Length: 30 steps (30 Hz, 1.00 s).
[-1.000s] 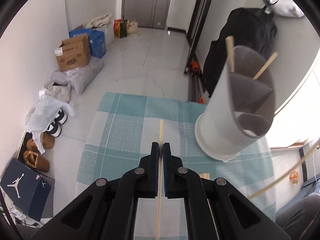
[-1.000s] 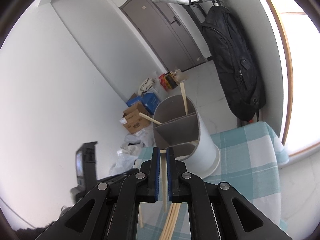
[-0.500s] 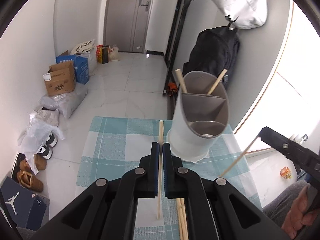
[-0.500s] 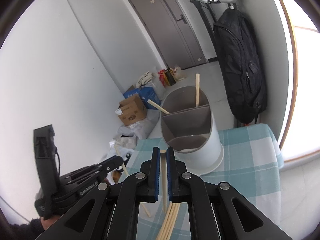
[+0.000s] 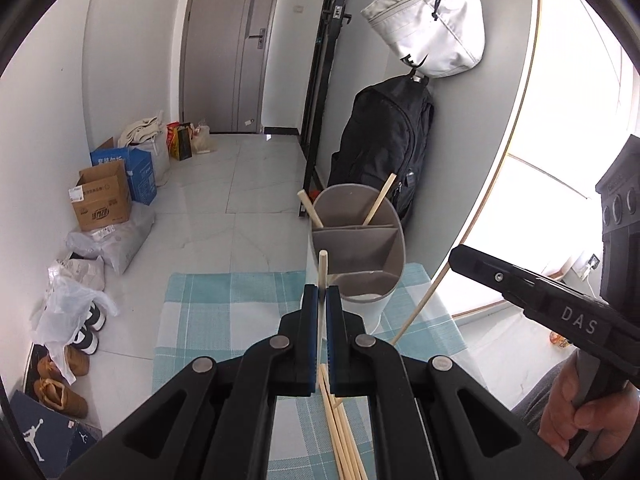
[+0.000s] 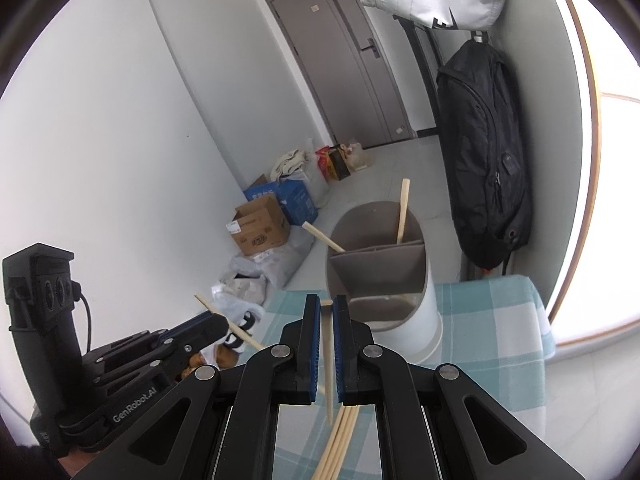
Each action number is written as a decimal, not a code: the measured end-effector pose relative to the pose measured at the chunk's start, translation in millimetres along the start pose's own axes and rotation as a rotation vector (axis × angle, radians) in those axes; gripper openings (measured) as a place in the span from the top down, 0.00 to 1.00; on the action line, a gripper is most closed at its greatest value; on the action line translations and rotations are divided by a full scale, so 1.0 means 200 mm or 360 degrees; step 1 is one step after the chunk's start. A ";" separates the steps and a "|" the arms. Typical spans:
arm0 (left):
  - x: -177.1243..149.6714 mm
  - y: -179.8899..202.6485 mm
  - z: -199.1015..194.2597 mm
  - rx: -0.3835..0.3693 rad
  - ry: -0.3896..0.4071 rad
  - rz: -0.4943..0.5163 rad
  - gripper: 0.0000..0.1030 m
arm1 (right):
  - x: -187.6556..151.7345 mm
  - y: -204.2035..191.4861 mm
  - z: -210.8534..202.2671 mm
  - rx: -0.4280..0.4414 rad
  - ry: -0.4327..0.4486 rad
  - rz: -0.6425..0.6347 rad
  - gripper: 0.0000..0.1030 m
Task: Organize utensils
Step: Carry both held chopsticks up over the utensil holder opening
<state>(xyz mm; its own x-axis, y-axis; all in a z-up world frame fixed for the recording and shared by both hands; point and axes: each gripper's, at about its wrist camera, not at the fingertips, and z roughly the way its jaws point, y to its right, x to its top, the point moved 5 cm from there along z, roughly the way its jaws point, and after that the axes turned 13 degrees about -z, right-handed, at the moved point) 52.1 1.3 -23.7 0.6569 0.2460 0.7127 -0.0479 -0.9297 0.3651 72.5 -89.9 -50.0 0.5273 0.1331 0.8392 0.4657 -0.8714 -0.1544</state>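
Note:
A white utensil holder (image 5: 360, 264) with grey dividers stands on the teal checked cloth (image 5: 224, 304); two chopsticks lean in its far compartment. It also shows in the right wrist view (image 6: 384, 280). My left gripper (image 5: 322, 300) is shut on a chopstick (image 5: 321, 272), held above the cloth just left of the holder. My right gripper (image 6: 327, 320) is shut on another chopstick (image 6: 328, 360), in front of the holder. Several loose chopsticks (image 5: 344, 428) lie on the cloth below.
A black backpack (image 5: 384, 148) and a white bag (image 5: 432, 20) hang on the wall behind the holder. Cardboard boxes (image 5: 102, 196), plastic bags and shoes (image 5: 60, 360) line the floor at left. The cloth ends close behind the holder.
Both grippers have pulled back and up from the holder, each still holding its chopstick. The holder looks smaller and farther away, and each gripper now shows in the other's view.

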 end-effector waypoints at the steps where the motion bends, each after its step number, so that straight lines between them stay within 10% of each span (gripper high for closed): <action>1: 0.01 0.01 -0.01 -0.0005 0.0002 0.0003 1.00 | 0.01 0.00 0.00 0.0000 0.0002 -0.0001 0.95; 30: 0.56 0.35 -0.10 -0.0092 0.0120 0.0136 1.00 | 0.72 0.14 -0.14 -0.0029 0.0162 -0.0119 0.95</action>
<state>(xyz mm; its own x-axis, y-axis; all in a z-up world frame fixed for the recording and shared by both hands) 108.1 -31.8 93.8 0.5902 0.1883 0.7850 -0.1462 -0.9314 0.3333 141.3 -107.3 80.4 0.4162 0.1504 0.8967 0.4875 -0.8694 -0.0805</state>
